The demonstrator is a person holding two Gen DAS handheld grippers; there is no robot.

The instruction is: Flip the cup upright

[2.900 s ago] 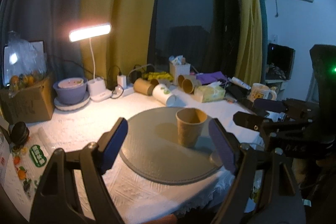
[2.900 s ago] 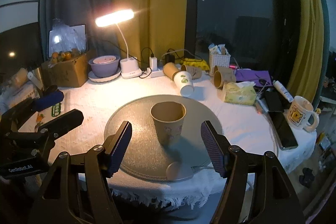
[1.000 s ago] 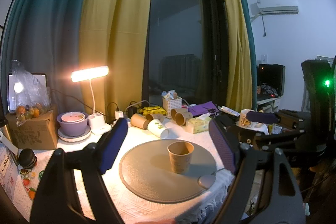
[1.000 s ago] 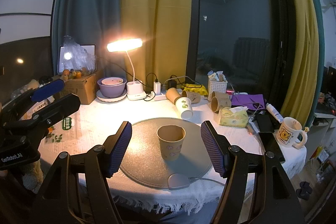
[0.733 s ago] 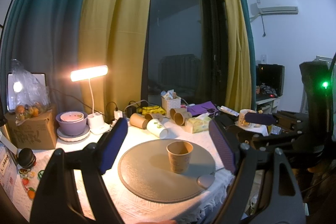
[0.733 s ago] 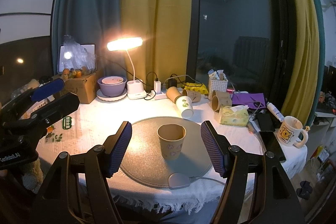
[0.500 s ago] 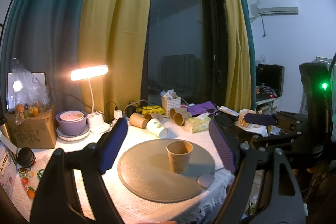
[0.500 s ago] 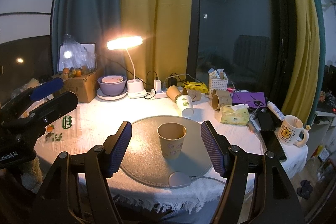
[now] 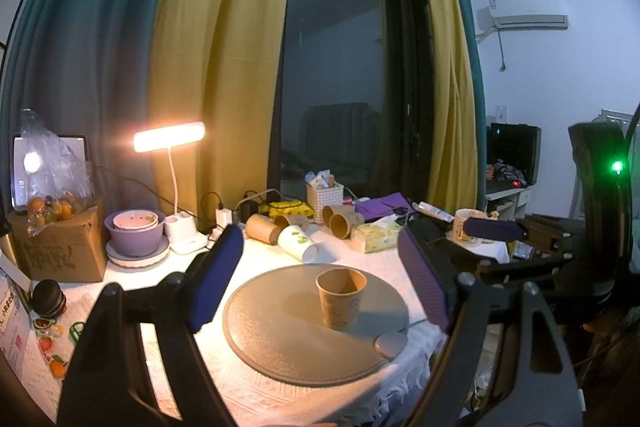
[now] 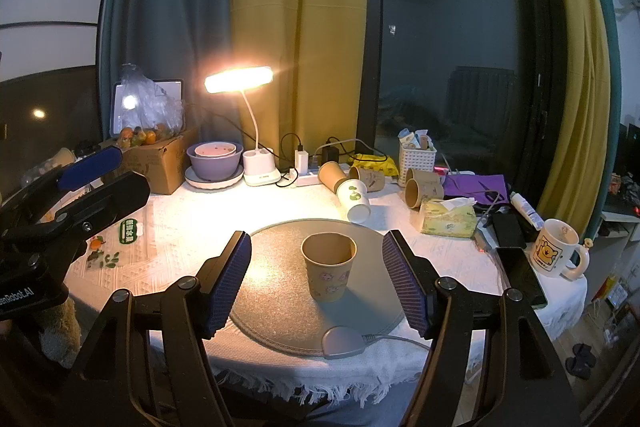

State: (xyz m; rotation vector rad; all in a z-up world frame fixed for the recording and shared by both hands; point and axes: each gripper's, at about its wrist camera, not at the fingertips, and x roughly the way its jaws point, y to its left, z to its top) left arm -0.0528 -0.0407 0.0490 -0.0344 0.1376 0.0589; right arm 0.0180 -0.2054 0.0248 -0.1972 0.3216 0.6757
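Nearest me, my right gripper (image 10: 316, 283) and my left gripper (image 9: 320, 285) both hang level above the table edge, each spread wide and holding nothing. Between their pads I count one brown paper cup (image 10: 329, 266), upright, mouth up, alone on the round grey mat (image 10: 276, 303). Behind the mat lie five more paper cups on their sides: four brown, one white paper cup (image 10: 353, 200). Farther back glows one desk lamp (image 10: 239, 79).

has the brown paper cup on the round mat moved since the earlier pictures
No. The brown paper cup stands upright at the same spot on the round grey mat, just behind the mat's grey plug tab, as before; only the cameras pulled back.
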